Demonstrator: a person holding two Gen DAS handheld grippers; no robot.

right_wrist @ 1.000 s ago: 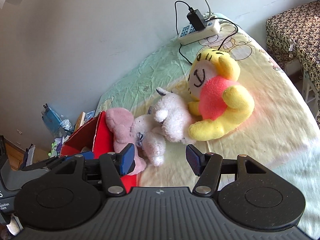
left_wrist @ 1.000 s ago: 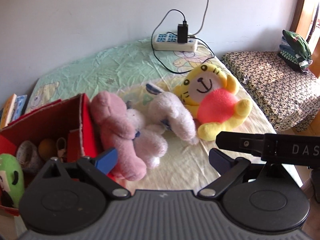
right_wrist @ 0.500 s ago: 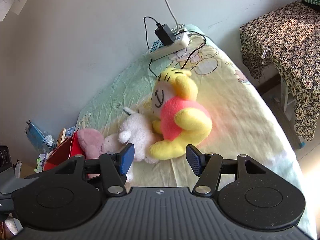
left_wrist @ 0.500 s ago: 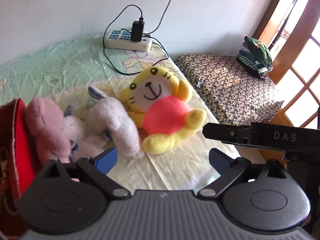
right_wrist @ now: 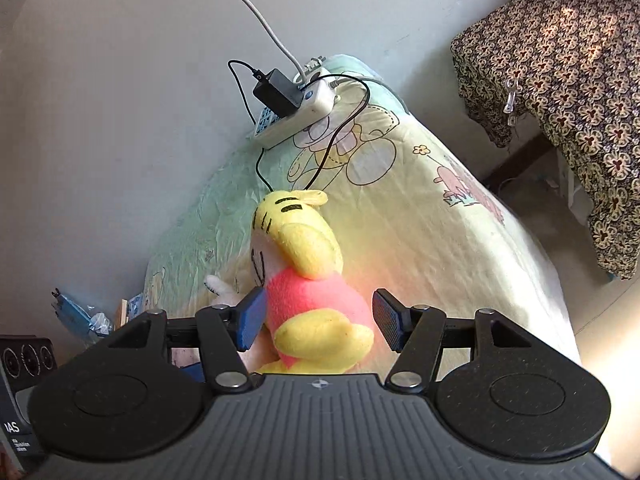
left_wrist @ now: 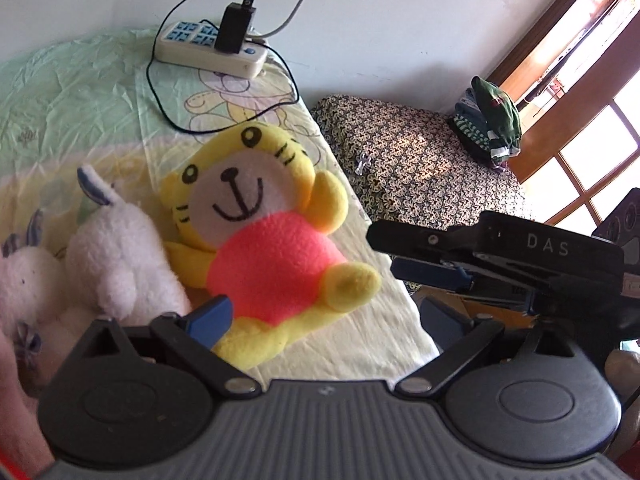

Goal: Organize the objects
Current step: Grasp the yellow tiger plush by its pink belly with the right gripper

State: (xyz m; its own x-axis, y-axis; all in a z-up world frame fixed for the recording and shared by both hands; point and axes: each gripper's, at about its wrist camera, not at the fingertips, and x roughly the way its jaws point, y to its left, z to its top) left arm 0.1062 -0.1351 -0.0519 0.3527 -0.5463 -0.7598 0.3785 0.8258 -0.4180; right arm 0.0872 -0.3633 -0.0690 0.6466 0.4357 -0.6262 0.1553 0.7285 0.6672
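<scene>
A yellow tiger plush with a pink belly (left_wrist: 260, 240) lies on the bed sheet (left_wrist: 80, 112), face up. A white plush (left_wrist: 116, 256) lies against its left side. My left gripper (left_wrist: 320, 320) is open and empty, hovering just in front of the tiger's feet. My right gripper (right_wrist: 320, 320) is open, with its blue pads (right_wrist: 252, 320) on either side of the tiger's pink body (right_wrist: 316, 304), not closed on it. In the left wrist view the right gripper's body (left_wrist: 500, 264) reaches in from the right.
A white power strip (left_wrist: 212, 48) with a black charger and cables lies at the bed's far end by the wall. A patterned covered table (left_wrist: 416, 168) with folded clothes (left_wrist: 492, 124) stands right of the bed. Books and bags (right_wrist: 92, 316) sit beside the bed at left.
Both grippers swung right, away from the red box and pink plush, toward the tiger. The right gripper closed in until its open jaws straddle the tiger's body.
</scene>
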